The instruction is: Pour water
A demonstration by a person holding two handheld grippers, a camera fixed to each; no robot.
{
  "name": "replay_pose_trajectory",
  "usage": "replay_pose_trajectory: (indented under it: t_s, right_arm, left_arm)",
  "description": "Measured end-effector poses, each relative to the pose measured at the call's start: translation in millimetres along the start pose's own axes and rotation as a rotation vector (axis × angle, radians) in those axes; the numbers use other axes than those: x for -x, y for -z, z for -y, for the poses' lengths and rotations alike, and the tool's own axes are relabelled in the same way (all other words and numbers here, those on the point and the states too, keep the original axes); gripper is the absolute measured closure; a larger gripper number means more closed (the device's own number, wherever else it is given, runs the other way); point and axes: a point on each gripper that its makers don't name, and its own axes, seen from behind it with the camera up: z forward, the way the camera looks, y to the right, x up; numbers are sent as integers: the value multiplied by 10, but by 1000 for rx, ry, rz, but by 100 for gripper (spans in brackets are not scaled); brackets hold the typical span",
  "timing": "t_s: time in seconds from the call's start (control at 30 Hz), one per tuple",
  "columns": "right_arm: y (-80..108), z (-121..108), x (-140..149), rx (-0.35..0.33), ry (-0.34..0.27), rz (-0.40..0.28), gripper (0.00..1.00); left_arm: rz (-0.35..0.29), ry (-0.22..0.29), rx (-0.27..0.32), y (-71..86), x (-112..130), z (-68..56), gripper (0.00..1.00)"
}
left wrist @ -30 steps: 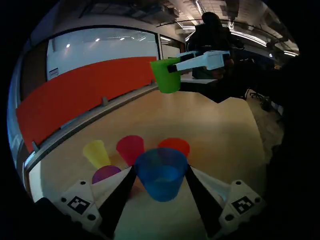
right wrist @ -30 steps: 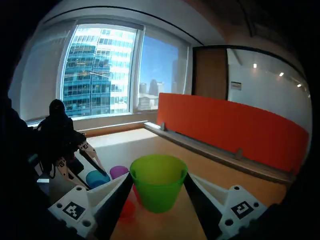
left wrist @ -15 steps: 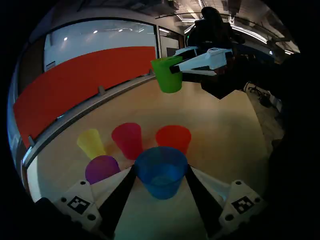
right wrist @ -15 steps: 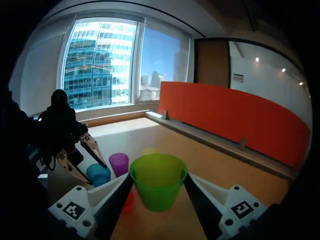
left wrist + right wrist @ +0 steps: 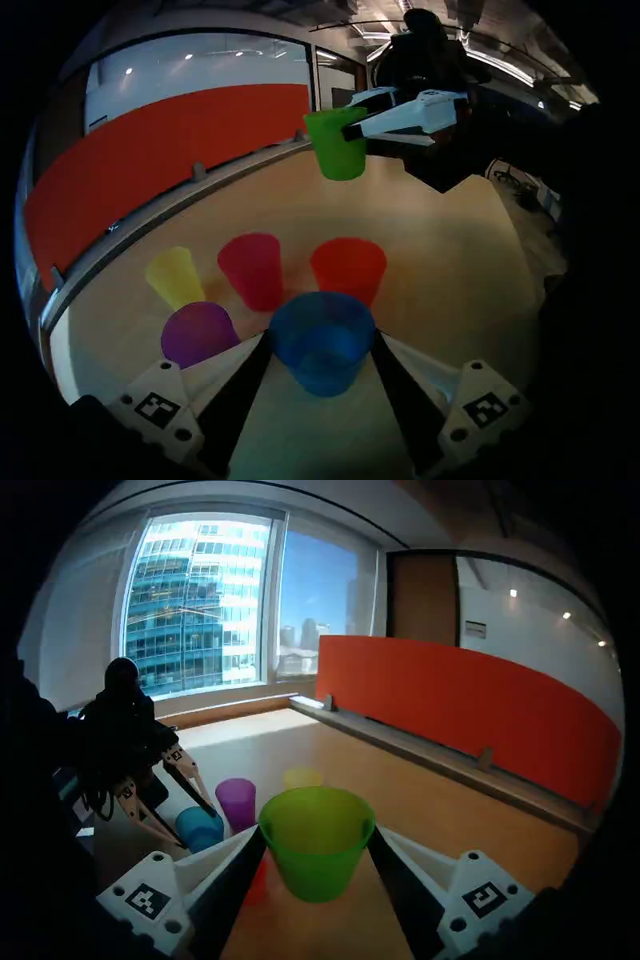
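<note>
The green cup (image 5: 317, 844) is hiding the yellow cup's (image 5: 302, 778) base and most of a reddish cup (image 5: 258, 880) in the right gripper view. In the left gripper view, the blue cup (image 5: 322, 340) is covering the orange cup's (image 5: 348, 268) foot.

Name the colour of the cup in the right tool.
Green: a green plastic cup gripped by the right tool; clearest in the right gripper view.
</note>
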Motion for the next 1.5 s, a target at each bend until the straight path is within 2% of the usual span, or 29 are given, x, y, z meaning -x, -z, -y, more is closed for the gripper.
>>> replay_pose_trajectory:
  t_s: [0.4,0.97,1.13,1.2,1.27,1.5]
  right_arm:
    - [-32,10,184,3,-2,25,9]
    - [-139,48,806,22,-1,126,9]
    - [-173,95,937,16,-18,144,9]
    - [-182,106,979,13,-26,150,9]
    - [-187,107,1020,14,-27,157,9]
    - [-212,148,1143,8,-33,177,9]
  left_arm:
    - [11,15,7,-9,68,11,13]
    - [18,19,4,20,130,36,12]
    - [29,18,2,9,172,35,11]
    - [36,20,0,4,194,34,9]
    - [41,22,-1,7,208,38,3]
    - [54,25,-8,48,259,48,2]
